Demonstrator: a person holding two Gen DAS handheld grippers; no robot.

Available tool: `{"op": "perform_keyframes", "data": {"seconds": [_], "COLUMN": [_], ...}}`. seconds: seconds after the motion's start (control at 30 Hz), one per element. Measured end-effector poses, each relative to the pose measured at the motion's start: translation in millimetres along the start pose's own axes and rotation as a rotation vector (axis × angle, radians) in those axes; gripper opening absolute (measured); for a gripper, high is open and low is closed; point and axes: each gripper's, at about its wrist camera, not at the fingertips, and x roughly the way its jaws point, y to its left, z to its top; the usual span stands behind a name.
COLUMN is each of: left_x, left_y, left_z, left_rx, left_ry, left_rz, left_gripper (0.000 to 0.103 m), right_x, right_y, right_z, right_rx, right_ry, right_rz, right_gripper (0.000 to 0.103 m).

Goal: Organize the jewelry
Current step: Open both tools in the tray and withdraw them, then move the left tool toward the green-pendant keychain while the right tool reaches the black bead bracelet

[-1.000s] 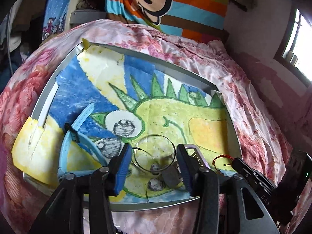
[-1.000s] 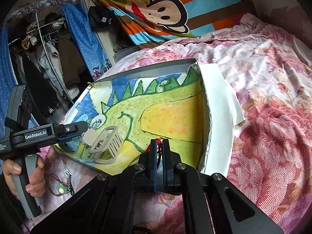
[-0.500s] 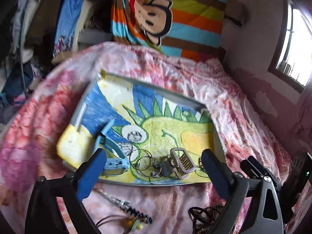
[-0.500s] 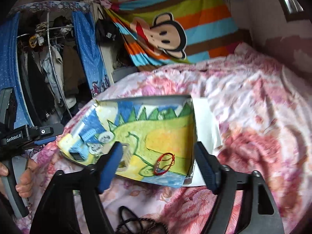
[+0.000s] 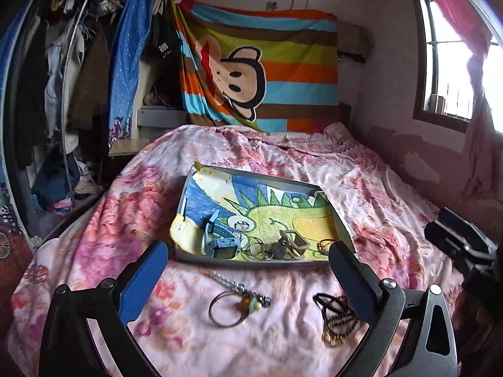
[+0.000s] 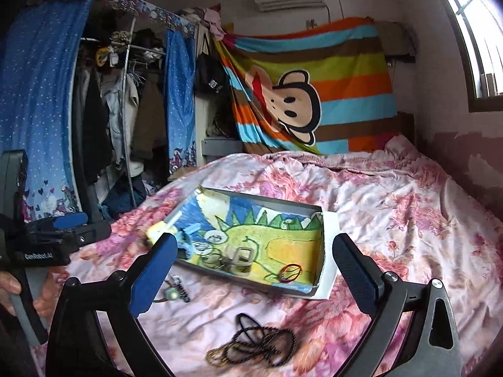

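A shallow tray [image 5: 251,263] [image 6: 276,201] lined with a dinosaur drawing lies on the bed. In it are a blue watch [image 5: 220,245], metal rings [image 5: 258,249], a beige clip [image 5: 294,243] [image 6: 242,259] and a red bracelet [image 5: 325,245] [image 6: 290,271]. On the bedspread in front of the tray lie a ring-and-chain pendant [image 5: 234,301] [image 6: 174,292] and dark beaded cords [image 5: 336,317] [image 6: 257,342]. My left gripper [image 5: 248,282] and my right gripper [image 6: 251,276] are both wide open, empty, held back above the loose pieces.
The floral bedspread [image 5: 377,188] covers the bed. A striped monkey blanket [image 5: 267,69] hangs on the far wall. An open wardrobe with clothes [image 6: 119,110] stands at left. A window [image 5: 456,62] is at right.
Both grippers opened and pulled back from the tray. The right one let go of the red bracelet, which now lies in the tray; the left one left the rings and clip there.
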Motion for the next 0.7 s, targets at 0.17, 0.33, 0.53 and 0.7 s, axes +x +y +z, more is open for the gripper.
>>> {"op": "perform_keyframes", "data": {"seconds": [0.17, 0.33, 0.53, 0.7], "left_x": [-29, -42, -41, -27], "left_y": [1, -3, 2, 8], "left_z": [-13, -37, -71, -89], "left_rx": [0.004, 0.033, 0.057, 0.075], "left_ry": [-0.021, -0.007, 0.036, 0.111], "left_rz": [-0.018, -0.032, -0.024, 0.004], "left_gripper": [0.103, 0.103, 0.103, 0.103], "right_x": [-44, -58, -41, -18], "right_y": [13, 10, 6, 0], "right_z": [-26, -48, -74, -97], "right_rx": [-0.044, -0.034, -0.003, 0.017], "right_ry": [0.031, 0.094, 0.189, 0.284], "right_rz": [-0.014, -0.018, -0.009, -0.021], "right_gripper": [0.099, 0.099, 0.099, 0.099]}}
